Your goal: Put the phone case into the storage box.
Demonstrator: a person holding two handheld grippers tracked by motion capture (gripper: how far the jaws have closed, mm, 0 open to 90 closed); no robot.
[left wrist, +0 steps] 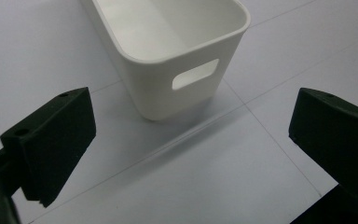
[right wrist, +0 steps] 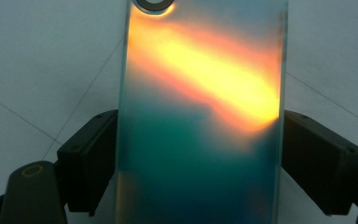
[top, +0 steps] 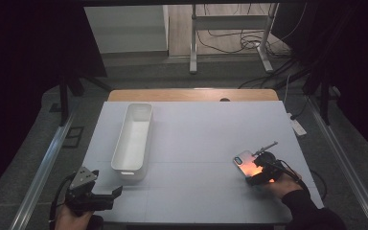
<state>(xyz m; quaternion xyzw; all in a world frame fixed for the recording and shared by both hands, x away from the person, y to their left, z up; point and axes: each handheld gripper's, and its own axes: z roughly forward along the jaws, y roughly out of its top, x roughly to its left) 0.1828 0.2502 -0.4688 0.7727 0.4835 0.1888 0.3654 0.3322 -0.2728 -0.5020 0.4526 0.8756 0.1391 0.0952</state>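
A: Gripping the phone (right wrist: 200,116) looks like the step we are in. Our right tongs (top: 258,171) sit at the near right of the counter (top: 196,143), and in the right gripper view the two black jaws press against the phone's long edges, one on each side.

B: Agreed. The jaws are closed to the phone's width, with no gap that we can make out. The phone shows an orange and teal sheen and a round ring near its far end. Is it off the counter?

A: We cannot tell; in the high view it lies low, either resting on the surface or barely above it.

B: And our left tongs (top: 92,192)?

A: They hang at the near left corner, spread wide and holding nothing. In the left gripper view the white bin (left wrist: 177,51) stands just ahead between the jaws, its handle slot facing us, apart from both.

B: The bin looks empty, so we judge the phone is bound for it.

A: Then the next move calls for a firm hold on those slick edges, a level lift, and a carry across the counter to the bin at the left.

B: And a low release, so it does not drop hard.
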